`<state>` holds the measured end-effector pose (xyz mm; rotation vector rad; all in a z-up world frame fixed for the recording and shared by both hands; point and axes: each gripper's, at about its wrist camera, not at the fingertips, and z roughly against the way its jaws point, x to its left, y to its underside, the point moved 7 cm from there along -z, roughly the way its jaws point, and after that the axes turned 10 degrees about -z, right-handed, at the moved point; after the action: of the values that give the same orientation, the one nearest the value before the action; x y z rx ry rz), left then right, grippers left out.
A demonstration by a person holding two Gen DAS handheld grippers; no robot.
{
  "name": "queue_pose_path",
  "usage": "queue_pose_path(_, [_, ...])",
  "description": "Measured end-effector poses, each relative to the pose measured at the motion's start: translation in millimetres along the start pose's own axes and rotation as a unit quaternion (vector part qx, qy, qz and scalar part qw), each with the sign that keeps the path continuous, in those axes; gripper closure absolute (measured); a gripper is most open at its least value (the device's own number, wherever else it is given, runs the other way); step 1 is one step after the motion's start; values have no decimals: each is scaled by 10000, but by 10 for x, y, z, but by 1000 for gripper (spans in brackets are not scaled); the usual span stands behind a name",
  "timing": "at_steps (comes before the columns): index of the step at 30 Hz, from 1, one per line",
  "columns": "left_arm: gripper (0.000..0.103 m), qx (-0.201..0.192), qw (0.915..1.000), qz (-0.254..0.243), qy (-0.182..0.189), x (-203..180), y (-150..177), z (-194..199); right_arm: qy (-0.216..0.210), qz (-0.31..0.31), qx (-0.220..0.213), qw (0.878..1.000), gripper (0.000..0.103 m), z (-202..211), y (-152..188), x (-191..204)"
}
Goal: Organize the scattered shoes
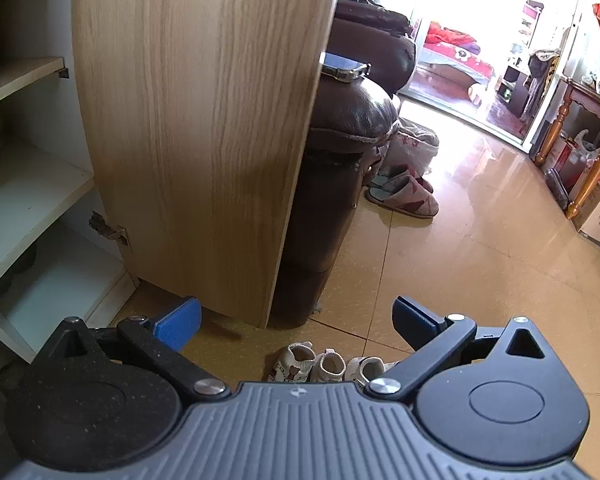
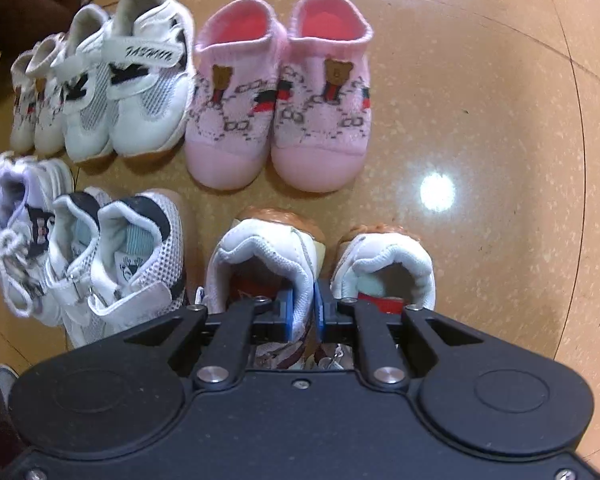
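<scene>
In the right wrist view, small children's shoes stand in pairs on the tan floor: a pink bear pair, a white strap pair, a cream pair at far left, a white mesh pair and a laced white pair. My right gripper is shut on the collar wall of a white brown-soled shoe; its mate stands just right. My left gripper is open and empty, held above the floor; a few small shoes show just beyond it.
An open wooden cabinet door stands ahead of the left gripper, with white shelves to its left. A brown leather sofa is behind the door. Slippers lie by it. A wooden table is at far right.
</scene>
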<state>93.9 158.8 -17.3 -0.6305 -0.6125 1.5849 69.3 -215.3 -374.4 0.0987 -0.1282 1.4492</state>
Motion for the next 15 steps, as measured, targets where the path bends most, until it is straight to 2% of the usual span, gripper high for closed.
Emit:
queue_pose_path(1, [0, -9, 10000, 34, 3, 22, 2, 14, -1, 33, -2, 10000, 85, 12, 1, 11])
queue_pose_path(2, [0, -16, 10000, 62, 7, 39, 3, 25, 4, 28, -20, 10000, 73, 52, -2, 20])
queue_pose_path(3, [0, -26, 10000, 81, 16, 48, 5, 36, -17, -17, -81, 10000, 66, 137, -14, 30])
queue_pose_path(4, [0, -49, 9999, 101, 34, 58, 2, 57, -32, -46, -200, 9998, 53, 241, -29, 41])
queue_pose_path(7, [0, -97, 9999, 105, 78, 54, -8, 92, 39, 139, -405, 9991, 49, 437, -42, 81])
queue_pose_path(9, [0, -129, 9998, 103, 119, 41, -14, 115, 72, 231, -468, 9986, 43, 534, -34, 77])
queue_pose_path(13, [0, -135, 9997, 90, 165, 25, -1, 129, 180, 143, -364, 9991, 39, 426, -4, -3])
queue_pose_path(15, [0, -128, 9998, 100, 146, 42, 8, 134, 78, -20, -267, 9996, 39, 323, 10, -25])
